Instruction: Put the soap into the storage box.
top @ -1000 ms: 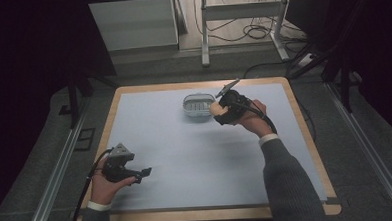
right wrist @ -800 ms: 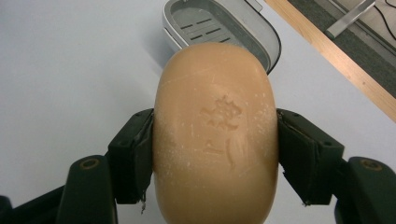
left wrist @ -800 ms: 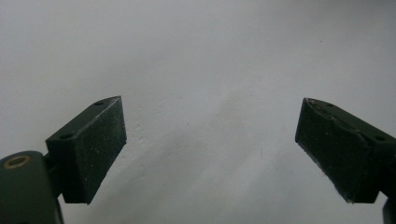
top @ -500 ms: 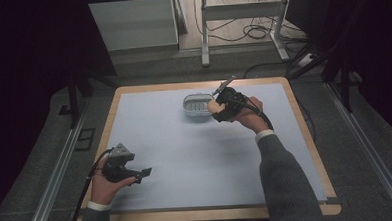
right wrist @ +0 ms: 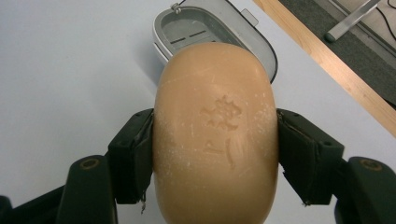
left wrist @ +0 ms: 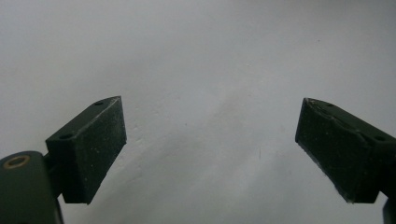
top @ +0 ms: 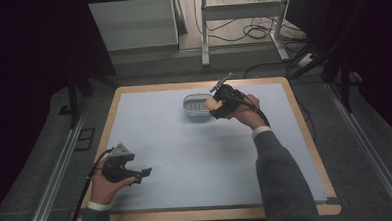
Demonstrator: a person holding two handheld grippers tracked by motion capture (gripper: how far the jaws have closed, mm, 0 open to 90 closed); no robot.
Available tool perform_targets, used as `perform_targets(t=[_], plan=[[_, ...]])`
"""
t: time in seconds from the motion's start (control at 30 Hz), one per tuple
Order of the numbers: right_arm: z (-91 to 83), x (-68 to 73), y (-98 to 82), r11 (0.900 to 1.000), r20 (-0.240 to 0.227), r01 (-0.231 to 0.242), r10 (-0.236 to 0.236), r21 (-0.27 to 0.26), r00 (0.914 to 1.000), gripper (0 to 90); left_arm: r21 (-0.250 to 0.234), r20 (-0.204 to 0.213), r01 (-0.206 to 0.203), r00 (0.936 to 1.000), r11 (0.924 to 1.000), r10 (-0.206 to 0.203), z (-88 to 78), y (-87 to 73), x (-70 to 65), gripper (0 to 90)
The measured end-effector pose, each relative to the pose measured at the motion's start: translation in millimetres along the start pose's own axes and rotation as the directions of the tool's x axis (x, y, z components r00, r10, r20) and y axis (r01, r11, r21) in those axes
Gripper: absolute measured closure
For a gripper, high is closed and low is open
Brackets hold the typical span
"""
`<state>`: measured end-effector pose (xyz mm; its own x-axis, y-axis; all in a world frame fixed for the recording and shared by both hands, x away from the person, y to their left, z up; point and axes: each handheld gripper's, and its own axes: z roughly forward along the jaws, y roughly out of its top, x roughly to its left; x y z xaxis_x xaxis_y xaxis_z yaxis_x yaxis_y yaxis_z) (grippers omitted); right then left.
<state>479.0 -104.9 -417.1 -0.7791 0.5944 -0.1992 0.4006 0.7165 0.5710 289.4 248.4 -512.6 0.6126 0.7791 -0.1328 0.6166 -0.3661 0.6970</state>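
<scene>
Soap bar, tan and oval [right wrist: 215, 135], clenched in the right gripper [right wrist: 215, 154] just short of the dish.
Grey oval plastic soap dish [right wrist: 212, 28] lies straight ahead near the table's [top: 150, 142] far edge, soap's long axis pointing into it; left gripper [left wrist: 210, 149] released.

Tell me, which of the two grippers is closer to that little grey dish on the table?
The right. The right gripper, shut on a tan soap bar, sits at the right edge of the dish. The left gripper is open, far off near the table's front left corner.
</scene>
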Motion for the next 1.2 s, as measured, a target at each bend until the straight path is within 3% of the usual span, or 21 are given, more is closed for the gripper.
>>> perform_targets(t=[0.8, 1.2], plan=[[22.1, -11.1, 13.7, 1.0, -0.011, -0.015, 0.015, 0.011, 0.9998, 33.0, -0.007, -0.001, 0.002, 1.0, 1.0, -0.002, -2.0, 0.1, 1.8, 9.1], [38.5, -12.5, 21.6, 1.0, -0.021, 0.006, -0.005, 0.029, 0.9998, 33.0, -0.011, 0.001, 0.01, 0.9999, 0.9999, -0.01, -2.1, -0.8, 4.4, 9.1]])
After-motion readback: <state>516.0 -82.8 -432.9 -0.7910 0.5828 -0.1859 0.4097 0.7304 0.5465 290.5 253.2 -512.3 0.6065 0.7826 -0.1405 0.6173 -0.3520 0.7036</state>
